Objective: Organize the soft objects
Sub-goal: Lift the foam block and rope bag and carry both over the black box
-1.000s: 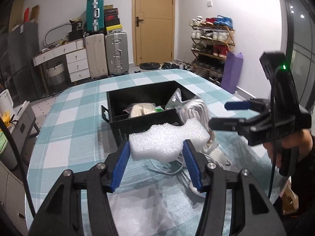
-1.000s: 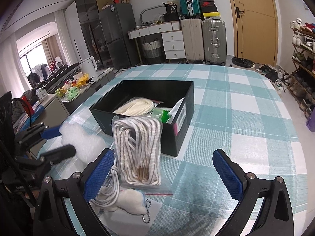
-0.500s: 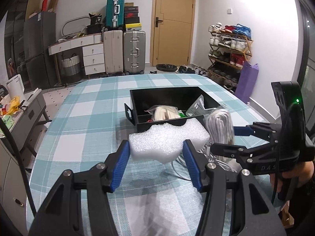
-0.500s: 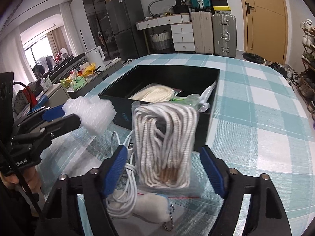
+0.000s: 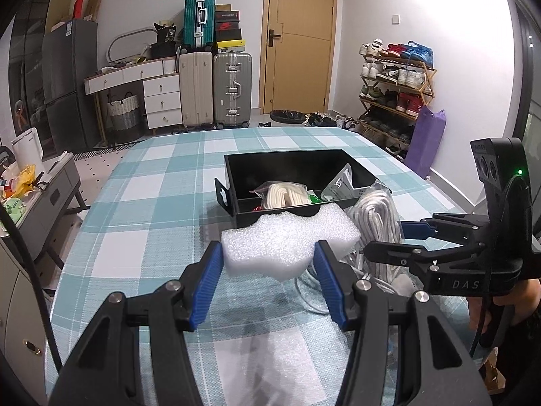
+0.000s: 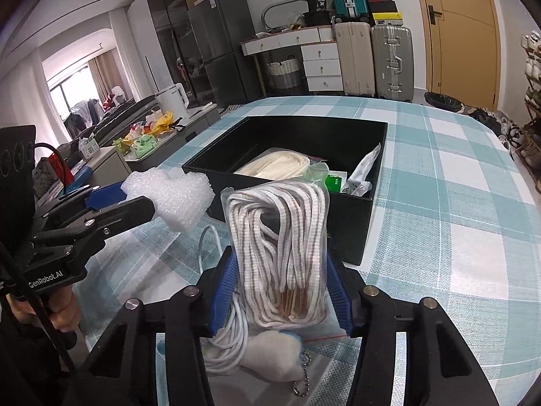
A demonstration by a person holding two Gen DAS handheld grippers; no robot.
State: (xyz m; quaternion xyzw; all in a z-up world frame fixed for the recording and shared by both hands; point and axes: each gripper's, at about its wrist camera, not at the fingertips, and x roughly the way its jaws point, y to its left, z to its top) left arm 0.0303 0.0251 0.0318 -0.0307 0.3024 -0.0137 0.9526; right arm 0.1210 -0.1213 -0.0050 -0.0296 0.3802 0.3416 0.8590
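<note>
My left gripper (image 5: 268, 264) is shut on a white foam piece (image 5: 287, 243) and holds it above the table, just in front of the black box (image 5: 233, 176). The foam also shows in the right wrist view (image 6: 169, 196). My right gripper (image 6: 282, 284) is shut on a clear bag of white-and-brown rope (image 6: 280, 250), upright, just in front of the box (image 6: 378, 155). The rope bag shows in the left wrist view (image 5: 375, 223). The box holds a cream rope bundle (image 6: 277, 165) and small packets (image 6: 361, 172).
A white cable (image 6: 230, 338) and a white plush keychain (image 6: 270, 355) lie on the checked tablecloth (image 6: 439, 209) under my right gripper. A white foam sheet (image 5: 277, 365) lies near the front edge. Suitcases and a shoe rack stand beyond the table.
My right gripper has moved forward and closed around the rope bag. My left gripper has kept hold of the foam and swung to face the box more squarely.
</note>
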